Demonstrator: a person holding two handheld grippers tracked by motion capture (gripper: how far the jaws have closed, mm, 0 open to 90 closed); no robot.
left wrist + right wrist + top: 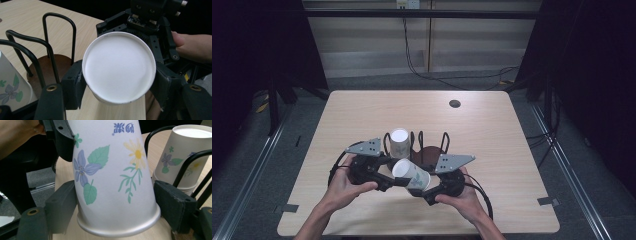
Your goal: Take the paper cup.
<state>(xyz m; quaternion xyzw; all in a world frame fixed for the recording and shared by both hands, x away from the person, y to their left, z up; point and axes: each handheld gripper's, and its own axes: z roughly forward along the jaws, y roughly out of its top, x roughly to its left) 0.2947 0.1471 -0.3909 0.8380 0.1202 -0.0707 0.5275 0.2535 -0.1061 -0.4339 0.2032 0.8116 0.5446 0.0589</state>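
A flowered paper cup (413,176) lies tilted in the air over the table's front, held between both grippers. My left gripper (395,177) is shut on its base end; in the left gripper view the white base (119,67) faces the camera with a pad on each side. My right gripper (422,189) is at the mouth end, and its pads (63,202) lie against the cup wall (112,170) just above the rolled rim. A second flowered cup (400,141) stands upside down in a black wire rack (432,144) right behind.
The rack has a round brown base (53,66) and several wire loops (160,135). The wooden table (362,110) has a dark round hole (455,103) at the back right. Cables lie on the floor beyond the far edge. Both hands (343,187) stay near the front edge.
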